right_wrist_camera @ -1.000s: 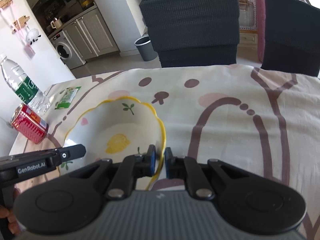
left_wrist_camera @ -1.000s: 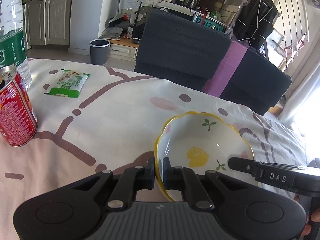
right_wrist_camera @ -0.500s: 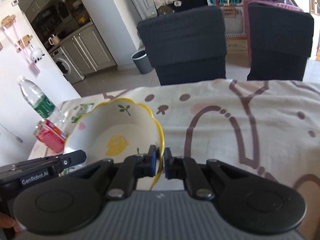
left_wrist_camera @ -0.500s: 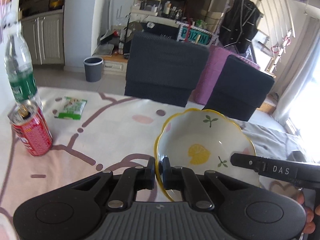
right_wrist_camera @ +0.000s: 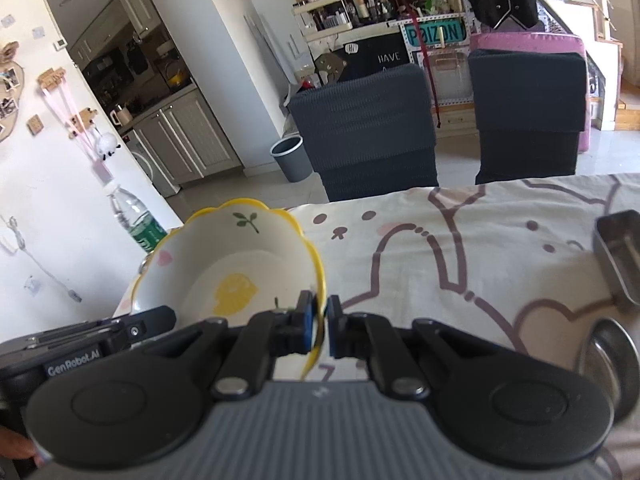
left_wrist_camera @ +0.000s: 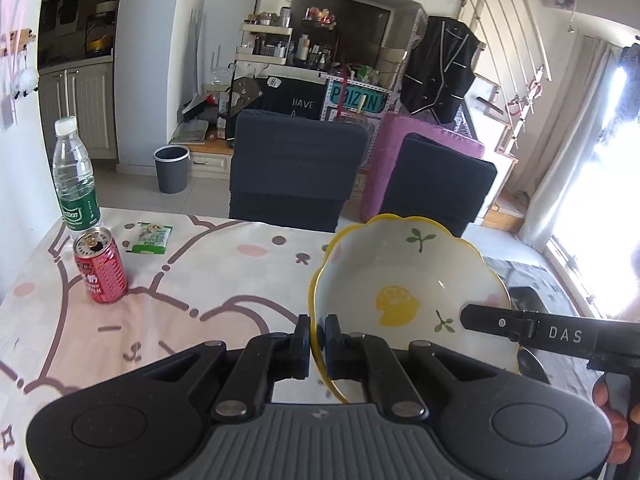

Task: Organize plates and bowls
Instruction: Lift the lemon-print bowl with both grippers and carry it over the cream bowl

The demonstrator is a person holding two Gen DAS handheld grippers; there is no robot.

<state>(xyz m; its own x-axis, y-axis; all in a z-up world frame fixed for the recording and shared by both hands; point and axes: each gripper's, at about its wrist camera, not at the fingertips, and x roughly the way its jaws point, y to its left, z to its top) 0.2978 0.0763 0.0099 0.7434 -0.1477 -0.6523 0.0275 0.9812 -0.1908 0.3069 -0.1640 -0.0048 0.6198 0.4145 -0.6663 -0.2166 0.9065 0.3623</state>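
Note:
A white bowl (left_wrist_camera: 404, 276) with a scalloped yellow rim and a lemon painted inside hangs in the air above the table. My left gripper (left_wrist_camera: 317, 330) is shut on its left rim, one finger inside and one outside. My right gripper (right_wrist_camera: 319, 312) is shut on the opposite rim of the same bowl (right_wrist_camera: 236, 260). In the left wrist view the right gripper's black body shows at the right edge, held by a hand (left_wrist_camera: 612, 432). In the right wrist view the left gripper's body sits at the lower left.
The table wears a pink-and-white cartoon cloth (left_wrist_camera: 192, 280). A red can (left_wrist_camera: 102, 266), a water bottle (left_wrist_camera: 76, 176) and a green packet (left_wrist_camera: 150, 238) stand at its far left. Metal containers (right_wrist_camera: 618, 260) lie at the right edge. Two dark chairs (left_wrist_camera: 296, 172) stand behind the table.
Both grippers have lifted the bowl off the cloth and pulled back. The table now lies lower and farther away, and more of the room shows above it.

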